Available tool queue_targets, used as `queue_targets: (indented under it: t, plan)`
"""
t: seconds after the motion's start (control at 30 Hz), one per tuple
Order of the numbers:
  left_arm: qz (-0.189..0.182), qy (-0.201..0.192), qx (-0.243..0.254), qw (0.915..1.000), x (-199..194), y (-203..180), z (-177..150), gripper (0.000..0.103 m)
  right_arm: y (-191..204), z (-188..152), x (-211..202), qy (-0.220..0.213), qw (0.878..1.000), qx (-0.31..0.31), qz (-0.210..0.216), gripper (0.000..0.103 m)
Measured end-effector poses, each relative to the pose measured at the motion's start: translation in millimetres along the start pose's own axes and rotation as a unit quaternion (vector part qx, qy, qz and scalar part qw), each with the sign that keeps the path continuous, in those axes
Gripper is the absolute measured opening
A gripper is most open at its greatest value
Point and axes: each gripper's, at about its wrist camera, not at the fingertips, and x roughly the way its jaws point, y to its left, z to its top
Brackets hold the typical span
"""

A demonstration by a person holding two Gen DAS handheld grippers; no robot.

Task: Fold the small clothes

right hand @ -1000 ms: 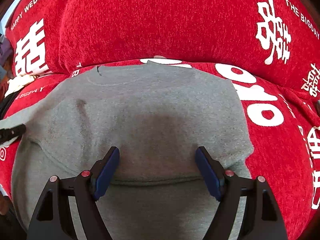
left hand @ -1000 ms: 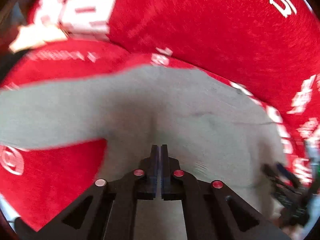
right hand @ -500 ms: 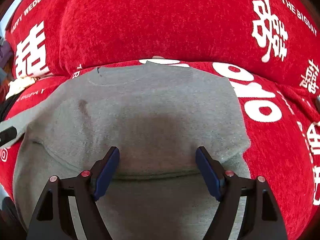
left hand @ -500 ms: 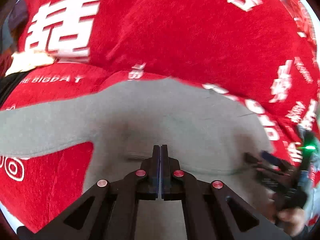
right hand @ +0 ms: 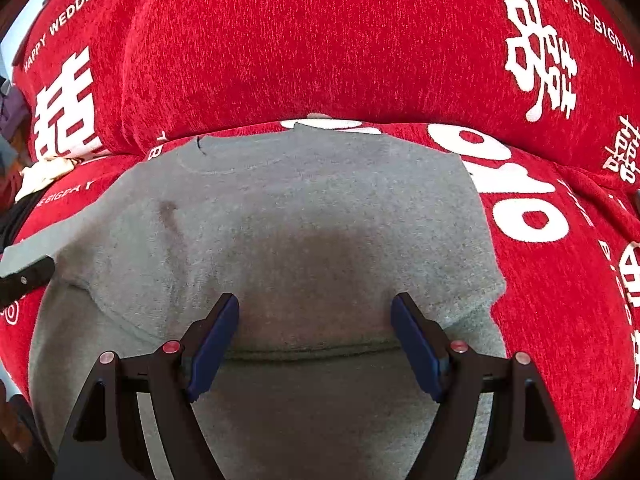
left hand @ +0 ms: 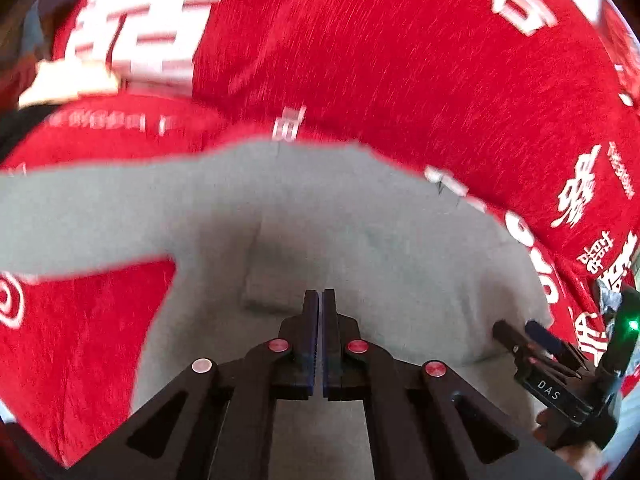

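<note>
— Fingers on the left gripper (left hand: 320, 300)?
— Pressed flat together, nothing between them, tips poised above the grey sweatshirt (left hand: 360, 220)

— And the right gripper (right hand: 314, 308)?
— Jaws spread wide, blue pads on either side of a folded edge of the same garment, gripping nothing. From the left wrist view that gripper (left hand: 536, 344) shows at the far right, over the garment's edge, with a green light beside it and part of a hand (left hand: 576, 446) under it

— How does the sweatshirt lie?
— Spread on the red cover (right hand: 320, 40) with its neckline at the far side. One sleeve (left hand: 80, 216) stretches out flat to the left; on the right no sleeve sticks out. A seam line runs across just ahead of the right pads

— Around it?
— Red fabric printed with white characters and the words "HAPPY WEDDING" and "THE BIGDAY". A pale cloth (right hand: 44, 172) sits at the far left edge
</note>
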Motion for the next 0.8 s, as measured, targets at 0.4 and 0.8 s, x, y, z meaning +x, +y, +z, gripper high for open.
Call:
queue_targets:
  t: [0.4, 0.8]
  plan:
    - [-0.05, -0.055, 0.026, 0.9969, -28.7, -13.8, -14.6, 0.001, -0.2, 2.0, 1.8, -0.002, 1.0, 0.004, 0.002, 0.081]
    - [-0.048, -0.188, 0.006, 0.981, -64.0, -7.4, -33.6, 0.103, 3.7, 1.9, 1.5, -0.004, 1.0, -0.005, -0.004, 0.081]
